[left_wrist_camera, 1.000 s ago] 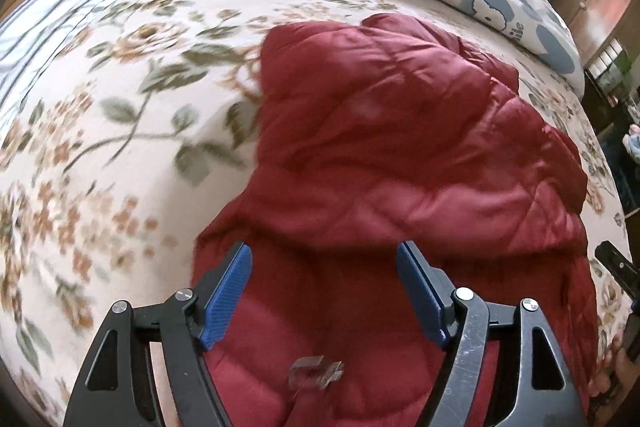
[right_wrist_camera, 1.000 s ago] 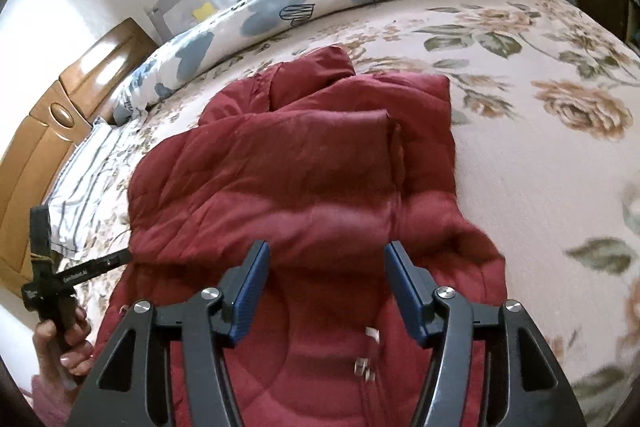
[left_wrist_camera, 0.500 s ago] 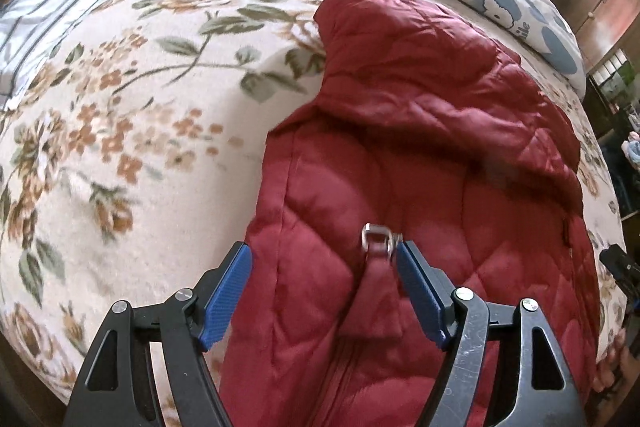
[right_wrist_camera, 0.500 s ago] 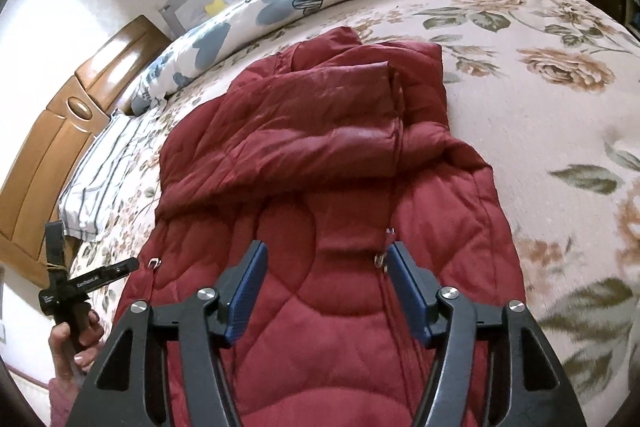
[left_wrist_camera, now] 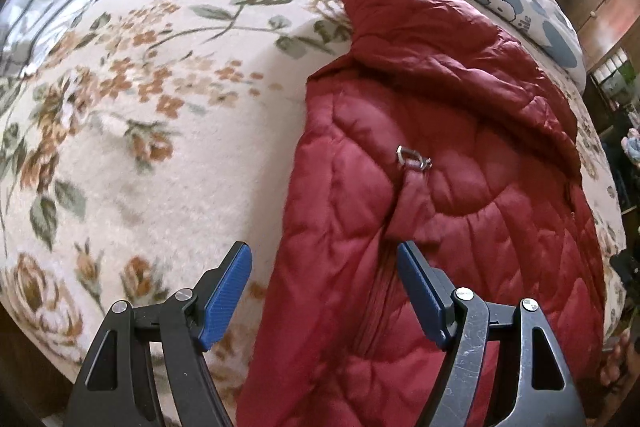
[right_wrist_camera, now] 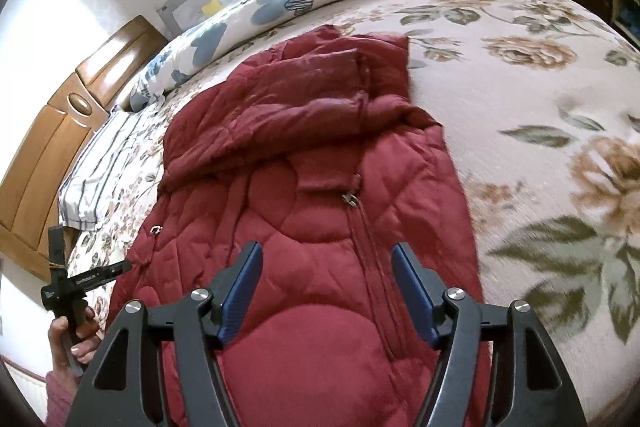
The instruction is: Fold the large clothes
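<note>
We're between folds here. The jacket (right_wrist_camera: pixel 304 227) lies lengthwise on the bed (right_wrist_camera: pixel 540 99), its top part folded onto the body, the long lower half spread toward us. Our read: the sleeves and hood are tucked in, and what's left is bringing the near hem up over the rest.

The next move calls for both grippers to get down to the near edge, one at each side, and bite through thick quilted padding. It's puffy stuff, so we'll want a deep pinch or the layers will slide out.

Now the jaws. The left gripper (left_wrist_camera: pixel 324 291) hangs wide open over the jacket's left edge, one pad over the bedspread, the other over red fabric near the zipper pull (left_wrist_camera: pixel 412 159). Nothing gripped, nothing touched that we can see. The right gripper (right_wrist_camera: pixel 326 291) has just been opening, and it's slack too, jaws astride the front zipper (right_wrist_camera: pixel 368 267) with only fabric below, no pinch. The hand (right_wrist_camera: pixel 76 343) on the left tool shows at the right view's edge.
</note>
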A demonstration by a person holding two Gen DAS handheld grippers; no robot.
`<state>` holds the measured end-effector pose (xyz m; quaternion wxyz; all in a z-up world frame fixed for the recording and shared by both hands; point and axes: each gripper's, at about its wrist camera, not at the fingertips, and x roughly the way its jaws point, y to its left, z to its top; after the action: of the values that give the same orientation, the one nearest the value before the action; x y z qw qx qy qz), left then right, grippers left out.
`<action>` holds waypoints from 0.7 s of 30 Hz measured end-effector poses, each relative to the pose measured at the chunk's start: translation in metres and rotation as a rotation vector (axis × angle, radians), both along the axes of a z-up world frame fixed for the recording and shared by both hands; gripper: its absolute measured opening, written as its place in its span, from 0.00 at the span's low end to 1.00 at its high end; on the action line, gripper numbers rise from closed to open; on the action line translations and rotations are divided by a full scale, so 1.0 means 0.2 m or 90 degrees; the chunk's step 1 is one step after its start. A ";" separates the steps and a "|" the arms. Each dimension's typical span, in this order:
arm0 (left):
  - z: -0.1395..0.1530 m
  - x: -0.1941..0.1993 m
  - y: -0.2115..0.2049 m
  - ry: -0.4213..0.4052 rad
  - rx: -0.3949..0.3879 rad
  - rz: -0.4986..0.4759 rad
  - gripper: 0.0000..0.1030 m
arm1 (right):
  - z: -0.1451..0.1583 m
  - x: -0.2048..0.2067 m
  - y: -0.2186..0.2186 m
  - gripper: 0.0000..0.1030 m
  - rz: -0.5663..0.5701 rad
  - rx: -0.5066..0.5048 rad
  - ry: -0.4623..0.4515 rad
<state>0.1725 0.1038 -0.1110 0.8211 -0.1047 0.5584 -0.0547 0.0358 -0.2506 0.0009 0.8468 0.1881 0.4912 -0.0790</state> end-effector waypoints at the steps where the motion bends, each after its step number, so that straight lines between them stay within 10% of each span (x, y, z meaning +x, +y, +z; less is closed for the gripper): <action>1: 0.00 -0.01 0.01 0.001 -0.006 0.002 0.72 | 0.00 -0.02 -0.01 0.67 -0.004 -0.003 0.001; 21: -0.01 -0.29 0.08 0.029 -0.006 -0.030 0.75 | -0.04 -0.42 -0.18 0.70 -0.065 -0.010 0.064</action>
<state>0.1138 0.1192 -0.1133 0.8061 -0.0967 0.5792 -0.0738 -0.0491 -0.2866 -0.0081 0.8177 0.2018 0.5219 -0.1354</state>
